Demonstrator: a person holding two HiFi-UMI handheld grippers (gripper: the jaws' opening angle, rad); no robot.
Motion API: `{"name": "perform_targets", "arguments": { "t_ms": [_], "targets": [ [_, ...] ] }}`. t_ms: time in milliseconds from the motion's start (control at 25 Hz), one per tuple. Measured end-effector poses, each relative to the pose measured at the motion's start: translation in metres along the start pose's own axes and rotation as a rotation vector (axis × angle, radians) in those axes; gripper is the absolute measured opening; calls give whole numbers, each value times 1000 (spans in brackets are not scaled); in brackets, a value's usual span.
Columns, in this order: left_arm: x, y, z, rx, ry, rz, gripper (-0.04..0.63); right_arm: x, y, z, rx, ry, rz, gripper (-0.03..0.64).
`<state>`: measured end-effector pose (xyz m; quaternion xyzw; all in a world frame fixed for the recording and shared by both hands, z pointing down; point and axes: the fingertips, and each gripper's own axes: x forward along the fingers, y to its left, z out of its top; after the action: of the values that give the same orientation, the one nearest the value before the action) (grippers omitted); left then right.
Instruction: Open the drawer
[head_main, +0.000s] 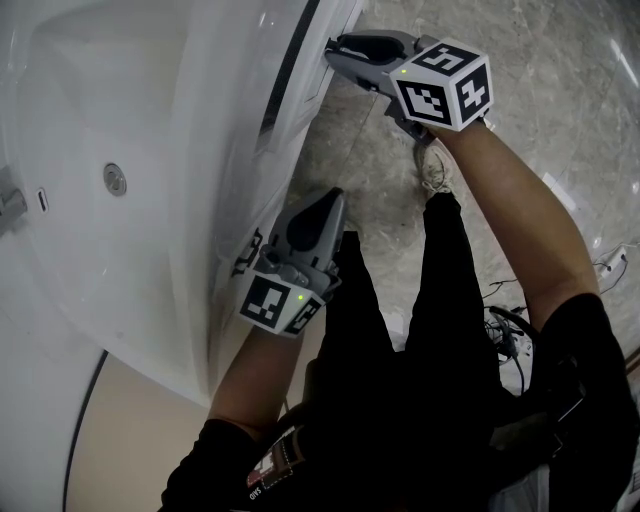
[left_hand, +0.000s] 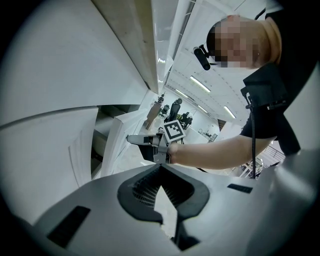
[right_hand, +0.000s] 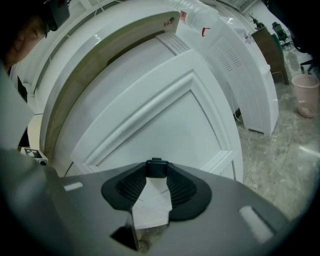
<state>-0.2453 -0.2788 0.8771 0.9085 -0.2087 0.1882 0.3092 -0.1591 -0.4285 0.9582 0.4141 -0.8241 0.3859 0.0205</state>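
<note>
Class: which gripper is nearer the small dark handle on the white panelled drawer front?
Right. The right gripper has its jaws on the small dark handle of the white panelled drawer front; the left gripper hangs back, well apart from it.

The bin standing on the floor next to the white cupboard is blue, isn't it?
Not blue: the bin is pink. The rest holds: it stands on the floor next to the white cupboard. The right gripper view shows it, at the right edge.
</note>
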Motion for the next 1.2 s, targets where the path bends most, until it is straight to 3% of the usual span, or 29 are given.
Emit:
{"name": "perform_targets", "arguments": {
  "t_ms": [1200],
  "targets": [
    [-4, 3, 1, -24, 15, -6, 0, -44, -3, -20, 15, 24, -25, 124]
  ]
}}
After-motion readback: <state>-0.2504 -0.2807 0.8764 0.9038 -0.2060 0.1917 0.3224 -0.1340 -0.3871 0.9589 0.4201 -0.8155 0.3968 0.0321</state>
